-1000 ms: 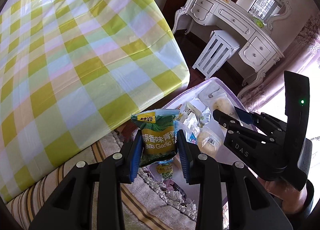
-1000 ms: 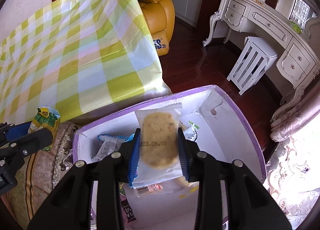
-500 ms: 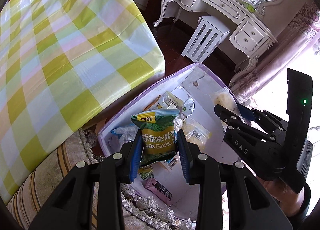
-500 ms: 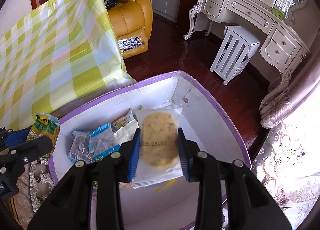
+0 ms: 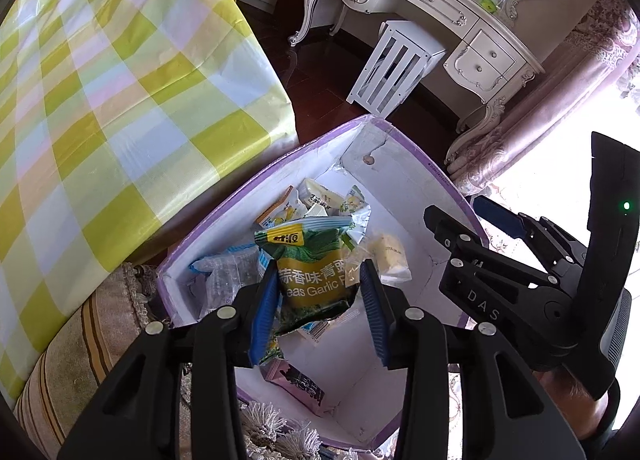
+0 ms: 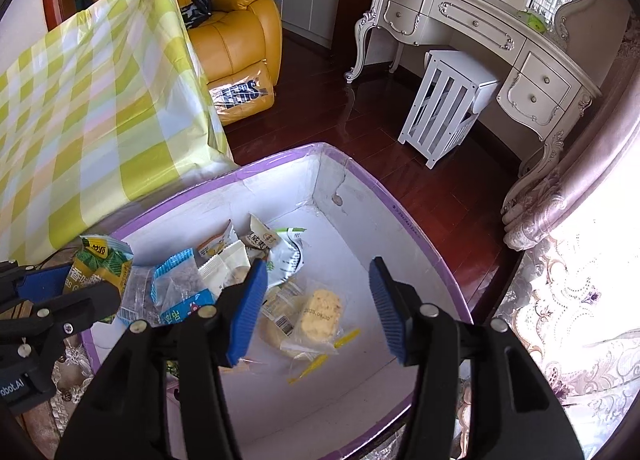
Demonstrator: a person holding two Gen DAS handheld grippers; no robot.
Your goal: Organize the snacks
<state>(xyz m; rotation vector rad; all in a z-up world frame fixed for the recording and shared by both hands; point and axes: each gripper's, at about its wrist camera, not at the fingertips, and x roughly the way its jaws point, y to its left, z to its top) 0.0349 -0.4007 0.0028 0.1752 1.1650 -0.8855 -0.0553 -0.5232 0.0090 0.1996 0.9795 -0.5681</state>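
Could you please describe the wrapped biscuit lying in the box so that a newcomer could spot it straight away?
Find the white box with the purple rim on the floor beside the checked tablecloth. On its bare white bottom, apart from the heap of packets by the far wall, lies a clear wrapper holding a pale round biscuit. It alone shows a printed date across the biscuit.

Reading "Garlic" in white, Chinese characters above it, on the green pea snack bag (image 5: 314, 272). Showing "DAS" on the right gripper (image 5: 496, 220) body. Showing a printed date starting "2025" on the clear biscuit wrapper (image 6: 320, 314); remaining digits too small. Reading partial "obot.AI" on the left gripper (image 6: 60, 292).
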